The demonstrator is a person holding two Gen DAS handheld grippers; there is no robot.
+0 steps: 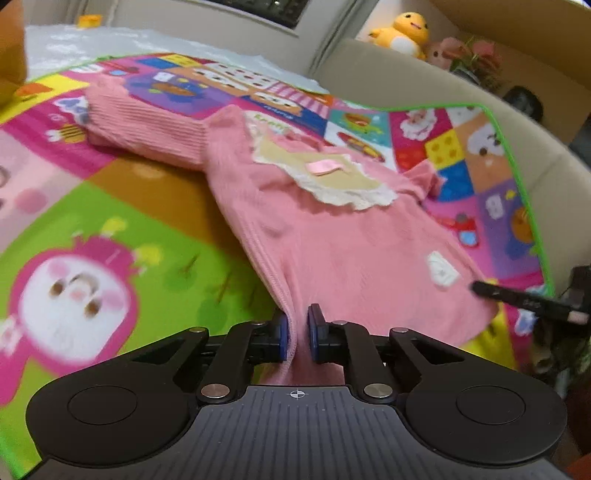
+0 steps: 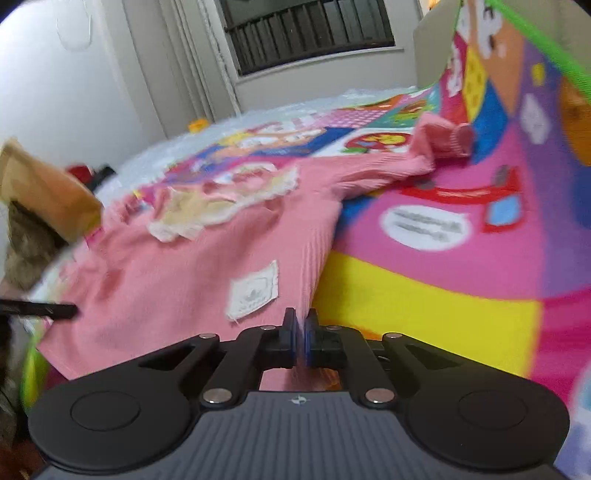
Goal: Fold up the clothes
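A pink ribbed sweater (image 1: 332, 236) with a cream lace-edged collar (image 1: 332, 181) lies spread on a colourful cartoon play mat (image 1: 110, 206). My left gripper (image 1: 297, 334) is shut on the sweater's bottom hem at its left corner, the cloth bunched between the blue pads. My right gripper (image 2: 301, 339) is shut on the hem at the sweater's (image 2: 207, 258) right corner, beside a white sewn label (image 2: 253, 293). One sleeve (image 1: 147, 125) stretches out to the far left; the other sleeve (image 2: 443, 142) lies crumpled at the far right. The right gripper's fingertip (image 1: 487, 288) shows in the left wrist view.
The mat (image 2: 443, 258) covers a bed with a beige padded edge (image 1: 406, 70). Plush toys (image 1: 402, 33) sit beyond it at the far right. A tan cardboard box (image 2: 44, 192) stands at the left. A barred window (image 2: 306, 33) is behind.
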